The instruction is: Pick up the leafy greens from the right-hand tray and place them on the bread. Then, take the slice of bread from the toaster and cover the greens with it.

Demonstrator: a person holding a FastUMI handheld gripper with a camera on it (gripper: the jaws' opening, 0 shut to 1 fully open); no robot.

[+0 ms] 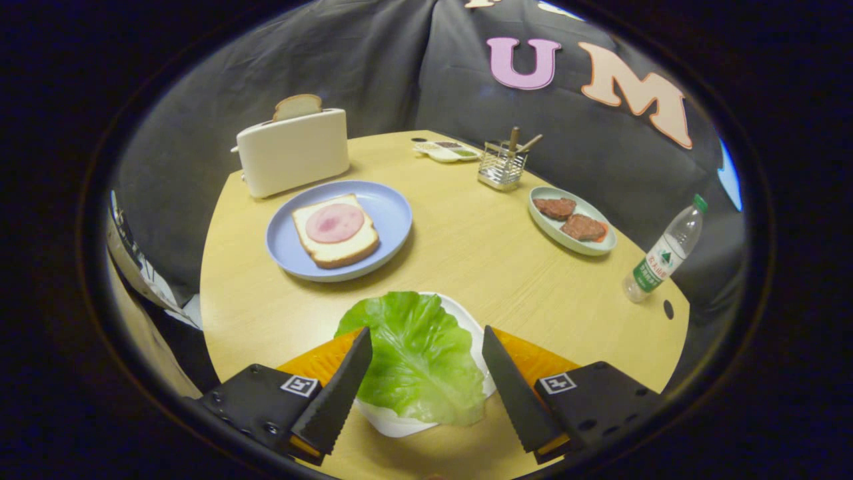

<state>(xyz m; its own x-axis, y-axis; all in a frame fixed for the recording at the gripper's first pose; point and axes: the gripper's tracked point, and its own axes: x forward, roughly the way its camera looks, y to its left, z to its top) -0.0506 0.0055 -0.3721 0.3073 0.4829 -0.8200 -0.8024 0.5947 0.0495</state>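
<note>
a staged booth: round wooden table [466,253] with toaster [293,157] before a draped black cloth wall [373,60].

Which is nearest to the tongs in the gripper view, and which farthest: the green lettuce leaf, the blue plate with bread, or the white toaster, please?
1. Green lettuce leaf, between the open tongs.
2. Blue plate, beyond them, left.
3. White toaster, behind that plate.

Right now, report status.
Claw open, fingers straddling lettuce leaf on white tray. Bread on blue plate beyond. Path unobstructed.
</note>
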